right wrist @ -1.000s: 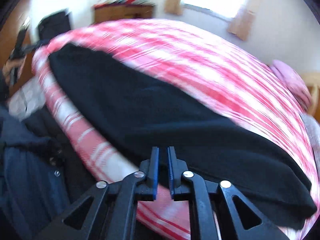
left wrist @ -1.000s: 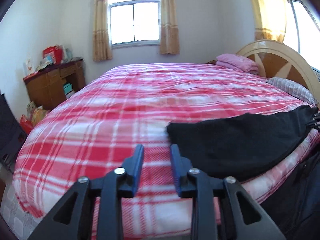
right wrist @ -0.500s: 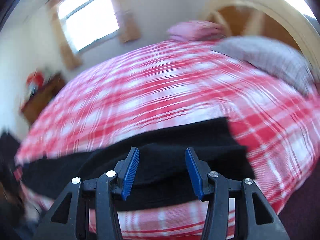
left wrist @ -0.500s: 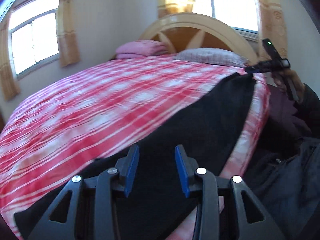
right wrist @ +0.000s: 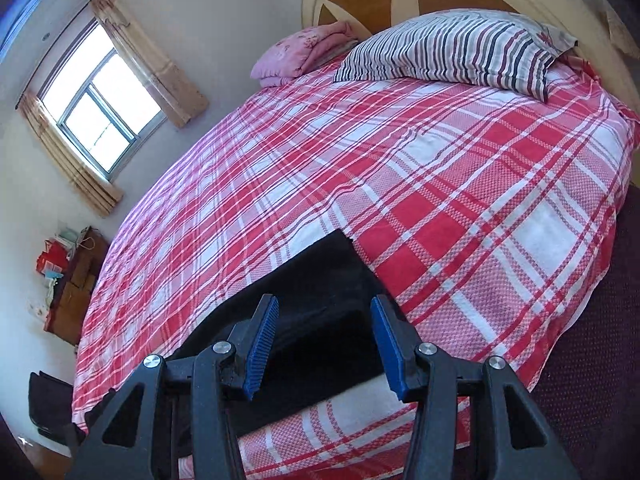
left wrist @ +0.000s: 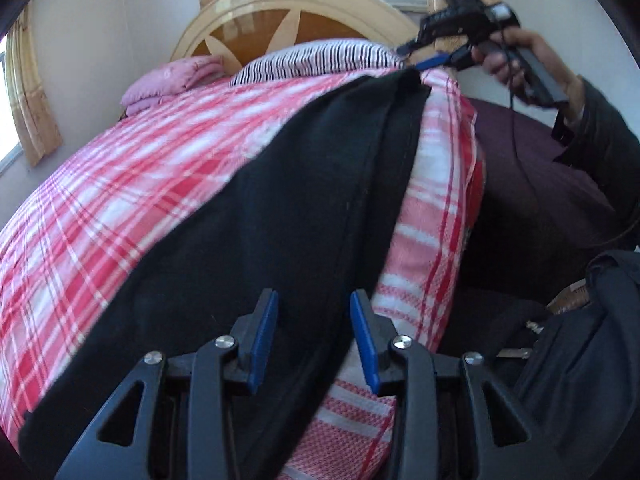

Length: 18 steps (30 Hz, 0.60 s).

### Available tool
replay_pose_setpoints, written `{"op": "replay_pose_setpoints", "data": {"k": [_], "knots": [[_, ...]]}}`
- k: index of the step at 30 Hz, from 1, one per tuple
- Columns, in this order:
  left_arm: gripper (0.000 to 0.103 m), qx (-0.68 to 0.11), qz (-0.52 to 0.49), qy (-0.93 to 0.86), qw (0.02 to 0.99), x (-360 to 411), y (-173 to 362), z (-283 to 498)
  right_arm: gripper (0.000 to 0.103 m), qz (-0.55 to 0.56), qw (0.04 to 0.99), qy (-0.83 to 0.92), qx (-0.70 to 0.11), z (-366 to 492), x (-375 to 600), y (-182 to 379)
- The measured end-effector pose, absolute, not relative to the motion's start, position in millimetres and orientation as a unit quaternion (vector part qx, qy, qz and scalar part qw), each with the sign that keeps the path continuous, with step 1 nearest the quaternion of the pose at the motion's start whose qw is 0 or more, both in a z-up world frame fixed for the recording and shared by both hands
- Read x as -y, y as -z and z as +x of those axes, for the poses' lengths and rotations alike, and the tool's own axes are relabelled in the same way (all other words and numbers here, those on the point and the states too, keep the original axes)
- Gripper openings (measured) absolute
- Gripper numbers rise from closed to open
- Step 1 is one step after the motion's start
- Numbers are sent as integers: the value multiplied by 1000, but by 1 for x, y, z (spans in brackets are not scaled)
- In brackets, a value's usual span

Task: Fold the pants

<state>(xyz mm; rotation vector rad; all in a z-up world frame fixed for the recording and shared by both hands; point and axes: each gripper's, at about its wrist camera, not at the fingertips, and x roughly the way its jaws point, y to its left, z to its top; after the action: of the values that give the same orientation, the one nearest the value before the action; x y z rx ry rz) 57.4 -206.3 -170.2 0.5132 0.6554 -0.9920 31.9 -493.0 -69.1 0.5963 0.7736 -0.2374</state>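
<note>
Along the near edge of the bed, lower half of both wrist views: one pair of black pants (left wrist: 280, 208), lying flat and lengthwise on the red-and-white plaid bedspread (left wrist: 120, 184); one end at the lower left of the left view, the other reaching toward the striped pillow (left wrist: 316, 58) at top centre.

Left gripper (left wrist: 314, 344): bottom centre of its view, jaws apart, nothing pinched; pants fabric seen between and beyond the blue pads; a second ago it faced the open bedspread beside one end of the pants, now it looks down their length.

Right gripper (right wrist: 324, 346): bottom centre of its view, jaws apart, having just been opening from near-together; no cloth clamped; the squared end of the pants (right wrist: 328, 276) lies under and just ahead of the pads. In the left view it appears at upper right, in the person's hand (left wrist: 516, 60), tips touching or just above the far end; which, cannot be told.

Also present: pink folded bedding (right wrist: 304, 54), upper centre of the right view; wooden headboard (left wrist: 296, 12); window with curtains (right wrist: 104, 112), upper left.

Judgement: both grippers now stand at opposite ends of the spread garment, neither gripping; the likely next step is to pinch one end and carry it over to the other.
</note>
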Motion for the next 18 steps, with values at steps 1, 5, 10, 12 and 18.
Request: {"op": "replay_pose_setpoints", "data": {"k": [1, 5, 10, 12, 18], "knots": [[40, -311, 241, 460, 796, 206, 174, 57, 50, 291, 873, 108, -376, 34, 492, 71], [40, -317, 226, 464, 796, 202, 174, 59, 38, 296, 863, 114, -392, 41, 492, 84], [37, -322, 212, 460, 800, 194, 174, 57, 30, 341, 846, 110, -395, 38, 502, 96], [34, -324, 205, 461, 801, 192, 175, 56, 31, 353, 845, 102, -389, 34, 502, 92], [16, -330, 180, 456, 807, 186, 173, 67, 34, 374, 838, 105, -384, 22, 494, 86]]}}
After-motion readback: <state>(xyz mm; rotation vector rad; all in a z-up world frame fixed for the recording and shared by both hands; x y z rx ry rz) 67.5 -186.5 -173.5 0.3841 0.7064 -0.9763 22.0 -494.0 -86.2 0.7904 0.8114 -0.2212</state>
